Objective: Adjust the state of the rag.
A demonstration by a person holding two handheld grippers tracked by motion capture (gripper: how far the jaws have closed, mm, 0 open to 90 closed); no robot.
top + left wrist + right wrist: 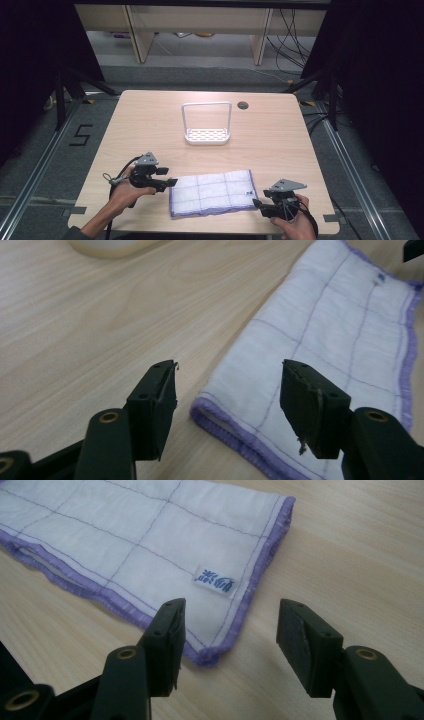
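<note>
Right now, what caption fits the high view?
Two open grippers, left and right, flank a folded white cloth on the table.

Left gripper (pixel 172 182): black body, grey three-cornered plate on top, black cable looping off it. Right gripper (pixel 256 203): same build. Black jaws, brass-coloured screws, worn pads (pixel 310 405). Dark sleeve on left arm.

The folded cloth (pixel 212 192) lies flat on the table (pixel 150 125), near the edge closest to me. My left gripper (pixel 169 182) sits just beside its left end, my right gripper (pixel 257 204) just beside its right near corner, so the cloth lies between them. My left gripper's view has the cloth's near corner (pixel 210 412) between my jaws, untouched. Behind the cloth, well apart toward the table's far side, stands the rack (pixel 207 134). Right of the rack's top, near the far edge, is a round hole (pixel 243 105).
</note>
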